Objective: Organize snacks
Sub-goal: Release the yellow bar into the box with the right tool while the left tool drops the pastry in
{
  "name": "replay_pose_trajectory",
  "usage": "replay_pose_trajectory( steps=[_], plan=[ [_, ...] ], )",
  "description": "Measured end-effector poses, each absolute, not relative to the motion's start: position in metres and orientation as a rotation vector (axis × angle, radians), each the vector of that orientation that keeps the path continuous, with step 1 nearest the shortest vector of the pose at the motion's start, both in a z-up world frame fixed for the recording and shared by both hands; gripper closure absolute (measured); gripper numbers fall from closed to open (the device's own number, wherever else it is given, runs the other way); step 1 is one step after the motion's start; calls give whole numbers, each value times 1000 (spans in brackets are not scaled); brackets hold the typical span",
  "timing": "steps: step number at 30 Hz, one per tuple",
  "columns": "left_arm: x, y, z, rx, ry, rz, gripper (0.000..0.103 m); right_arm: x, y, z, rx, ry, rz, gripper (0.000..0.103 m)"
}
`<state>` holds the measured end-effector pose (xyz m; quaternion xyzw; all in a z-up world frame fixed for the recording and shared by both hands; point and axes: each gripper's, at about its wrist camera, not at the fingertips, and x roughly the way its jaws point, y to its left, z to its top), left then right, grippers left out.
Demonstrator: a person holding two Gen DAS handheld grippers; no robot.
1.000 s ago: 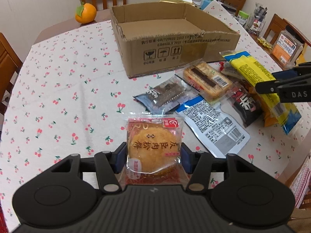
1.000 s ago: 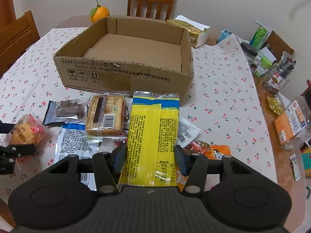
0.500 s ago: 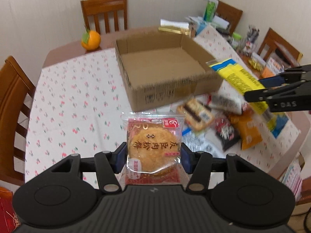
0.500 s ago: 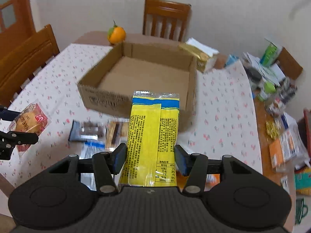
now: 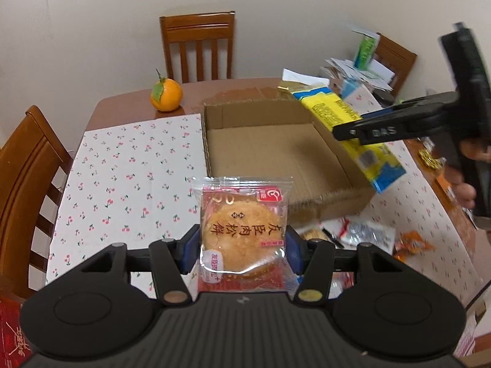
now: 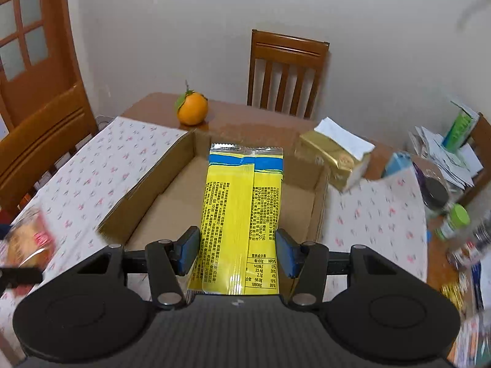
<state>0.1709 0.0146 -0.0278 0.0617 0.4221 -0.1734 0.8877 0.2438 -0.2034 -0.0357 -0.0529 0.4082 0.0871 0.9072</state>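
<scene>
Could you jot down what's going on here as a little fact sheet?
left gripper: jaws shut on the round golden pastry in a clear red-printed wrapper
right gripper: jaws shut on the long yellow-and-blue snack packet, over the box
open brown cardboard box: nothing inside
orange fruit with a leaf: on bare wooden table beyond the box

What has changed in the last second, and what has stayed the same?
Both grippers rose from the table and travelled toward the cardboard box. The right gripper now carries the yellow packet above the box; the left gripper brings the round cake packet near its front wall. Nothing was released. The box is still empty, and the orange has not moved.
</scene>
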Motion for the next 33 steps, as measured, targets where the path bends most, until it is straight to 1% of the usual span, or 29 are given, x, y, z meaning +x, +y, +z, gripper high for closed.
replay_pose_trajectory(
  steps=[8, 10, 11, 12, 14, 15, 17, 25, 31, 33],
  plan=[
    [196, -4, -30, 115, 887, -295, 48, 303, -224, -77, -107, 870, 177, 43],
    [204, -10, -31, 117, 893, -292, 48, 311, -230, -84, -100, 863, 165, 33],
    [208, -13, -32, 118, 895, -294, 48, 313, -232, -87, -97, 862, 159, 21],
    [212, -17, -33, 121, 897, -297, 48, 312, -235, -88, -94, 858, 155, 15],
    [221, -24, -34, 135, 896, -306, 48, 305, -240, -86, -78, 843, 162, 12],
    [226, -29, -35, 143, 897, -310, 48, 302, -242, -84, -71, 836, 163, 6],
    [237, -38, -36, 159, 891, -330, 48, 287, -244, -77, -64, 813, 157, 0],
    [287, -80, -55, 200, 884, -381, 48, 216, -247, -52, -100, 749, 169, 0],
    [325, -101, -77, 229, 907, -362, 48, 181, -252, -54, -64, 784, 148, 0],
    [332, -105, -80, 227, 913, -368, 46, 172, -253, -58, -63, 805, 134, 0]
  ],
)
